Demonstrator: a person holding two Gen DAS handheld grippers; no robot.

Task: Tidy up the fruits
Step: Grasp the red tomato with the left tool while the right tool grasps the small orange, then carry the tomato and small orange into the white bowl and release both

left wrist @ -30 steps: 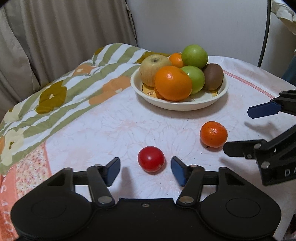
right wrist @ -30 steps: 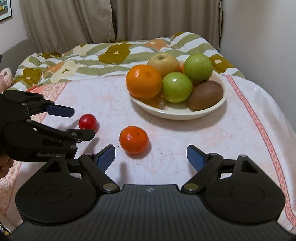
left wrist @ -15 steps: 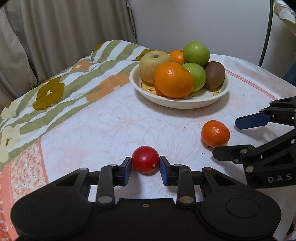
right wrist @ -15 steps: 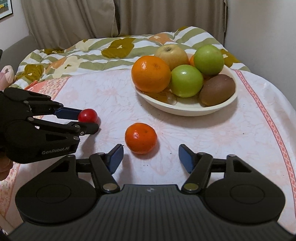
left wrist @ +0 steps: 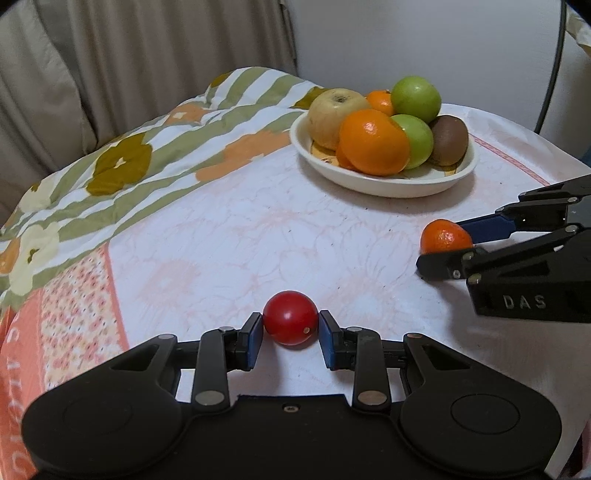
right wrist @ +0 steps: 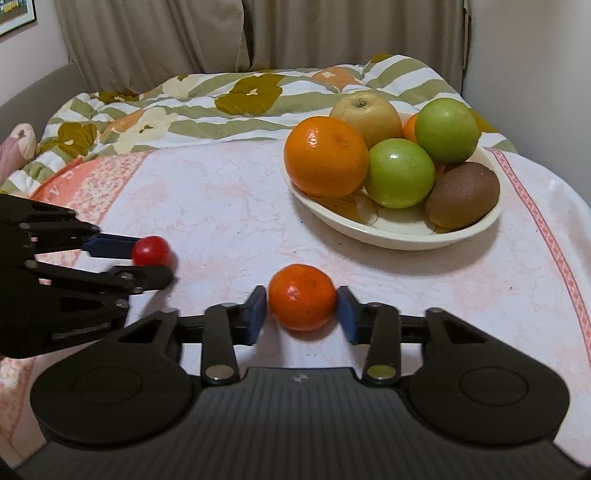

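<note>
My left gripper point(left wrist: 290, 332) is shut on a small red tomato point(left wrist: 290, 317), which also shows in the right wrist view point(right wrist: 151, 251). My right gripper point(right wrist: 301, 310) is shut on a small orange mandarin point(right wrist: 301, 296), seen from the left wrist view too point(left wrist: 445, 236). Both fruits are low over the white floral tablecloth. A cream bowl point(left wrist: 388, 182) further back holds a large orange point(left wrist: 373, 146), two green apples, a yellow apple, a kiwi and a small mandarin. The bowl shows in the right wrist view point(right wrist: 391, 229) too.
A striped floral quilt point(left wrist: 147, 147) lies over the far left part of the table. Beige curtains point(right wrist: 258, 33) hang behind it. A white wall stands to the right. The tablecloth edge with a pink band point(right wrist: 546, 229) runs along the right side.
The left gripper stayed closed on the tomato and drew back from the bowl. The right gripper moved forward and closed on the mandarin, which was free between open jaws before.
</note>
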